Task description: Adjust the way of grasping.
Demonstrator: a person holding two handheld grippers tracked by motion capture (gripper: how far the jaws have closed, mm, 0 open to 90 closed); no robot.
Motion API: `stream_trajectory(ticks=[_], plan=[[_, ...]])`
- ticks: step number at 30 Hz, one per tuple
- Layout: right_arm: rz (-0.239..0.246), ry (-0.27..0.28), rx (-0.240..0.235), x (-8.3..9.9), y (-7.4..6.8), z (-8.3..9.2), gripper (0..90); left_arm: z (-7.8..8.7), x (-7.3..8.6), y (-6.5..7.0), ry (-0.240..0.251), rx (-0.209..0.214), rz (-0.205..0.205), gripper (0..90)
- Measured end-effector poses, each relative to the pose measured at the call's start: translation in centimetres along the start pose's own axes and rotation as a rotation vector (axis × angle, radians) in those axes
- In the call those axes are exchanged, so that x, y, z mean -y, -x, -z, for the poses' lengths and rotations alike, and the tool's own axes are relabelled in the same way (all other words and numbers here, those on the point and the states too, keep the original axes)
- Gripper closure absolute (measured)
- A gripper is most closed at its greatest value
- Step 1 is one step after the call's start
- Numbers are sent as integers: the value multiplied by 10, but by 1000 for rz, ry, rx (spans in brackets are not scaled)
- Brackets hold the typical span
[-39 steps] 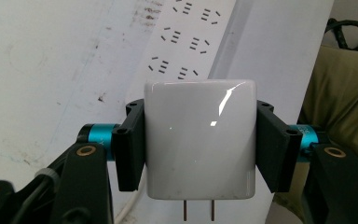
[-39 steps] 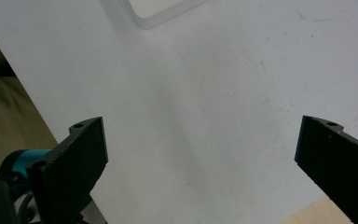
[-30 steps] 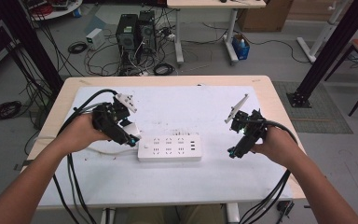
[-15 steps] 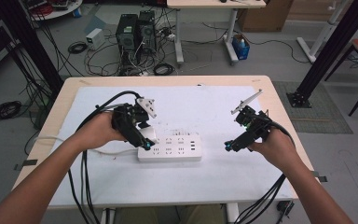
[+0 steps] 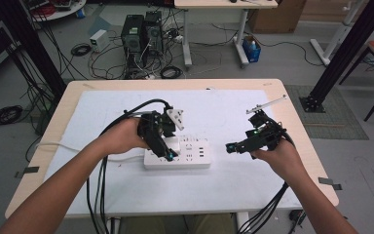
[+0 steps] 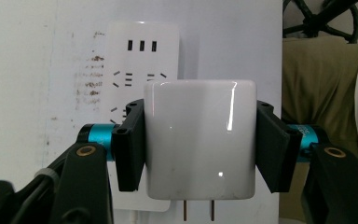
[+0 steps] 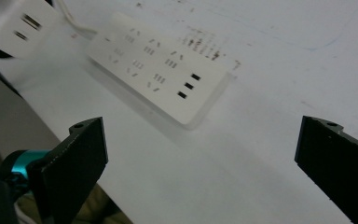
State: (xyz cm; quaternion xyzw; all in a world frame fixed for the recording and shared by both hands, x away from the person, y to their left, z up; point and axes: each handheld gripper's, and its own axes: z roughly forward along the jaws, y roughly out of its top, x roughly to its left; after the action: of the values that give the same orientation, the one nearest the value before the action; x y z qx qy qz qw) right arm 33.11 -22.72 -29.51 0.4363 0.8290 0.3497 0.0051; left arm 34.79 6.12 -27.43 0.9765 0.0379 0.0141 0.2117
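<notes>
Two tongs working at one power strip, a plug adapter heading for a socket

Left tongs [image 6: 198,154] are clamping the white plug adapter [image 6: 199,140] by its flat sides, leaving both prongs free above the power strip [image 5: 177,154], which is lying flat mid-worktop [image 5: 282,195], sockets up; right tongs [image 7: 200,163] are hanging wide and empty just beside the strip's USB end, probably waiting to steady it

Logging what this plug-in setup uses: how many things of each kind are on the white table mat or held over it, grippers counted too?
White rectangular plastic power strip: 1
White square plastic charger plug with two metal prongs, clamped in the left gripper: 1
Black two-jaw grippers, left one and right gripper: 2
Total: 4
</notes>
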Motion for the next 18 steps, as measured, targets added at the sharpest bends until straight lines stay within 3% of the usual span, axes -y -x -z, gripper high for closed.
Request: stream_trajectory(ticks=[10, 18], plan=[[-165, 67, -174, 1, 3, -11, 17, -8, -17, 2, 44, 13, -30, 425], [-214, 93, -236, 0, 3, -14, 17, -13, -31, 2, 66, 6, -49, 425]])
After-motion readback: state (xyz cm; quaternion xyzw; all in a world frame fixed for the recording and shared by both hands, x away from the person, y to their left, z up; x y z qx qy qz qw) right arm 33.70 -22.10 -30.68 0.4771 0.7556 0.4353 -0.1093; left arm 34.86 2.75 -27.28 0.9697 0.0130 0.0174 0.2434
